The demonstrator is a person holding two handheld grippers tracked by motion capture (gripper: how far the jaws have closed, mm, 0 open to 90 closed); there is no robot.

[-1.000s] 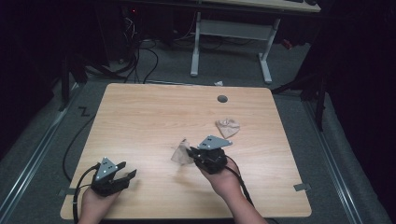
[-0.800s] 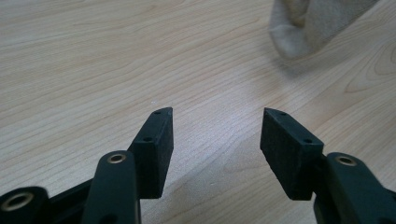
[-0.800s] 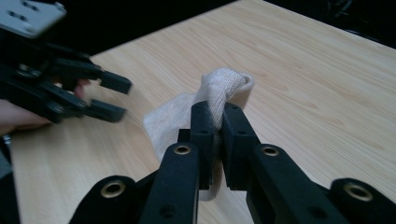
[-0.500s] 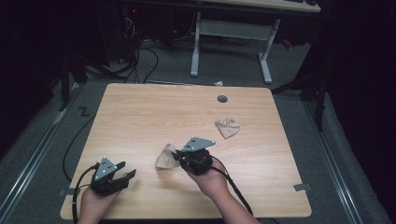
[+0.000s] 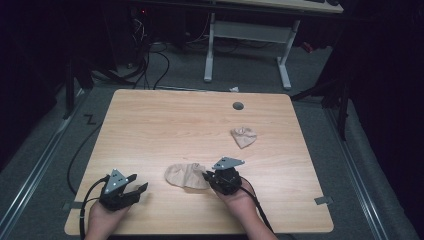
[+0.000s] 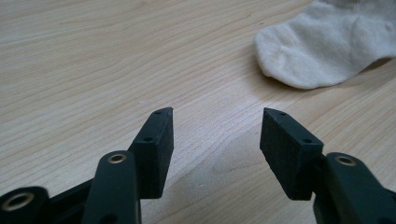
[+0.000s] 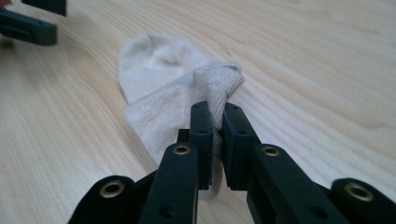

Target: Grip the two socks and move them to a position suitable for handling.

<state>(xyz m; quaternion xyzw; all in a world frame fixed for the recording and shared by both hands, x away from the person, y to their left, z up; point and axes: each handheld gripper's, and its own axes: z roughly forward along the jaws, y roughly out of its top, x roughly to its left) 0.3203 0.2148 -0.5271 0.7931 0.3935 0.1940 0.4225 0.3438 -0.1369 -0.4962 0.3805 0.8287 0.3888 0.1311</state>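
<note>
Right claw: jaws together, clamped on a pinched fold of 1 beige sock. In the high view the right claw sits at the sock's right end; the sock lies flat on the counter, near the front edge, between the 2 claws.

Left claw: jaws apart, holding nothing, low over bare wood. The sock's rounded toe end lies ahead of it and to the right, near but not touching. In the high view the left claw rests at the front left of the counter.

Step in hand, as judged: laying this sock out flat. To do it well, keep the right grip on the fold, bring the left claw up to the toe end, take only the top edge of the fabric, then draw the 2 ends gently apart so the cloth lies smooth without dragging.

Other items: 1 second sock, bunched, well apart toward the back right; 1 round cable hole near the far edge. Neither obstructs. Trailing cable behind the right claw could snag at the counter edge.
</note>
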